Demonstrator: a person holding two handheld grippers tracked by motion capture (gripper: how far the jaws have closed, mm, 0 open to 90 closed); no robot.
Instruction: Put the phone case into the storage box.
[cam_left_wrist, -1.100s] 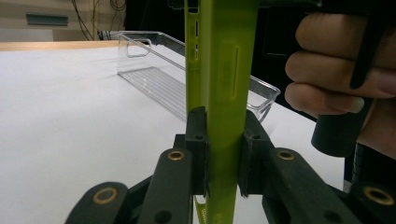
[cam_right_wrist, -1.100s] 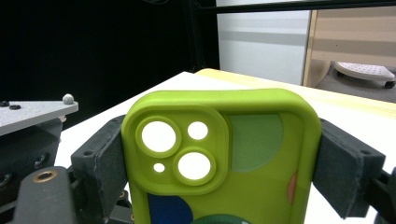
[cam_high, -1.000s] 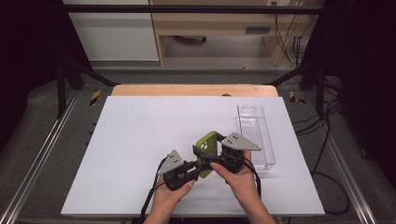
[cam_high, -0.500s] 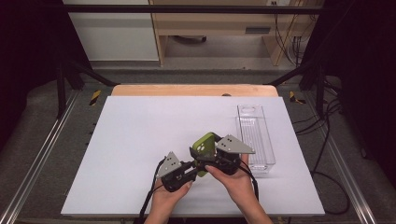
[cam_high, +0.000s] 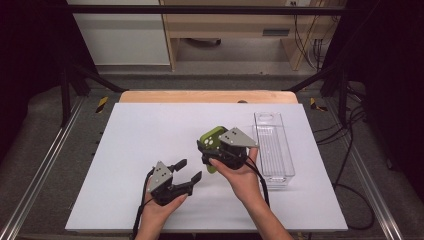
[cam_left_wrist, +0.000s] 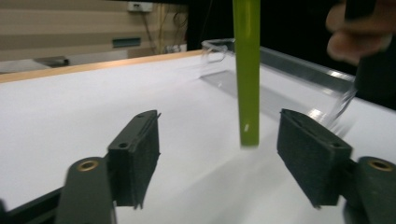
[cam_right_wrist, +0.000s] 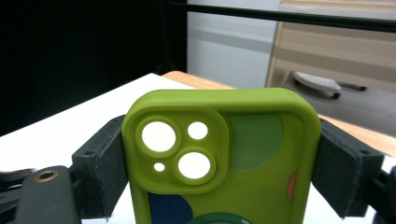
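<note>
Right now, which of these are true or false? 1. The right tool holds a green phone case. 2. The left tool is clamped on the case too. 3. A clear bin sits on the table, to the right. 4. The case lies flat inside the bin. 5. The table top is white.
1. The right tool holds the green case: true; its pads press both sides.
2. False: the left tool stands open, its jaws having just opened, with nothing between them.
3. The clear bin sits to the right: true.
4. False: the case is held above the table, left of the bin.
5. True.
</note>
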